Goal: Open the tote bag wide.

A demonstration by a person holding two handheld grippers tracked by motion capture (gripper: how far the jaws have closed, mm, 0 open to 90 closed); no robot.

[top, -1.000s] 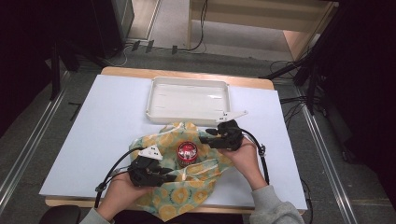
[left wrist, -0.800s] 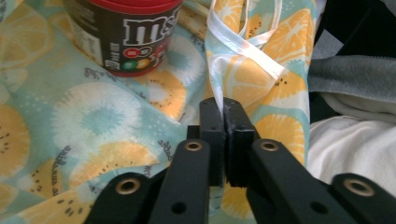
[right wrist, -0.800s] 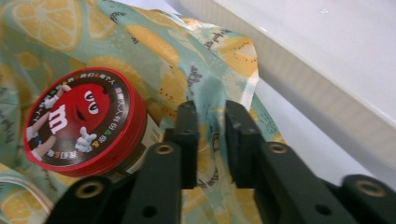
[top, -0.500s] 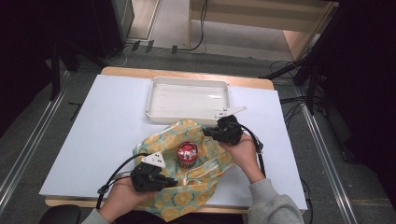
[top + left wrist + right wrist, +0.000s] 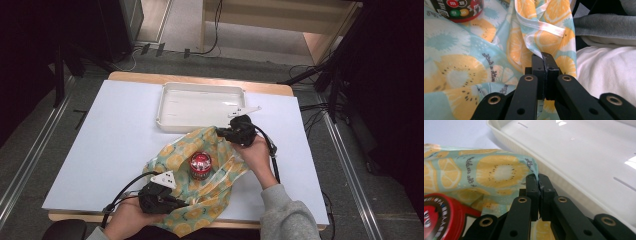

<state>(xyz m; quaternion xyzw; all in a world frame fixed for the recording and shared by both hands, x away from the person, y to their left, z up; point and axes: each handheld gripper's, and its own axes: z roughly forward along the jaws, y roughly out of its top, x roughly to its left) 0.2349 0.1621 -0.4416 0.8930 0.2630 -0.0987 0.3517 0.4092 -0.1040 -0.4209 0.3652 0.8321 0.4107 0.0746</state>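
A cloth printed with yellow fruit slices [image 5: 215, 175] lies crumpled on the white table near its front edge. On the middle of it stands a small jar with a red lid [image 5: 200, 165]. My left gripper [image 5: 172, 201] is shut on the cloth's near hem [image 5: 541, 53]. The jar [image 5: 456, 10] stands beyond it in the left gripper view. My right gripper [image 5: 221, 132] is shut on the cloth's far corner [image 5: 534, 171], lifted just in front of the tray. The jar's red lid [image 5: 441, 217] sits at the lower left of the right gripper view.
A shallow white tray [image 5: 202, 106] stands at the back middle of the table, close behind the right gripper; its rim [image 5: 529, 150] runs just past the pinched corner. Bare white tabletop [image 5: 100, 130] spreads to the left. The table's front edge lies under my forearms.
The left gripper has drawn back toward the table's front edge with the hem. The right gripper has shifted slightly toward the tray, stretching the cloth out around the jar.
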